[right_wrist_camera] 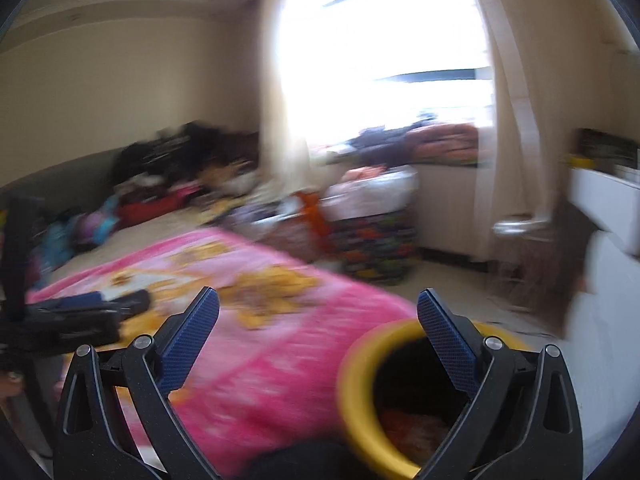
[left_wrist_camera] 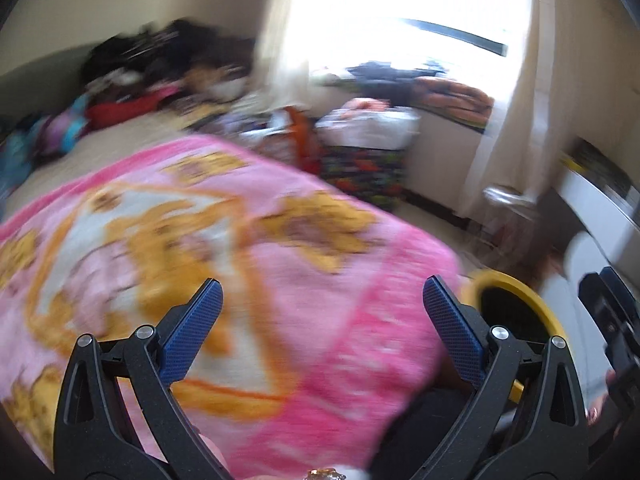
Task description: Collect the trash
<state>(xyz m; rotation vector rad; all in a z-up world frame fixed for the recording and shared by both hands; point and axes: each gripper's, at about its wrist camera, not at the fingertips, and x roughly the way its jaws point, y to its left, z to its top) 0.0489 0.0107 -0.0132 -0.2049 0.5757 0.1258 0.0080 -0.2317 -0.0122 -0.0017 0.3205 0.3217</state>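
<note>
Both views are smeared by motion. My left gripper (left_wrist_camera: 322, 284) is open above a pink and yellow blanket (left_wrist_camera: 248, 264) on the bed, with nothing between its blue pads. A yellow-rimmed bin (left_wrist_camera: 520, 286) stands at the bed's right side, just past the right finger. My right gripper (right_wrist_camera: 318, 294) is also open and holds nothing. Its right finger hangs over the bin (right_wrist_camera: 360, 384), which has something orange-red (right_wrist_camera: 412, 424) inside. The left gripper (right_wrist_camera: 84, 312) shows at the left, low over the blanket (right_wrist_camera: 272, 320). No loose trash is clear enough to tell.
Dark clothes and bags (left_wrist_camera: 160, 64) are heaped at the bed's far end. A colourful patterned box (left_wrist_camera: 364, 172) topped with white things stands under the bright window (left_wrist_camera: 400, 12). White furniture (right_wrist_camera: 608, 280) lines the right side, with bare floor (right_wrist_camera: 452, 288) beyond the bin.
</note>
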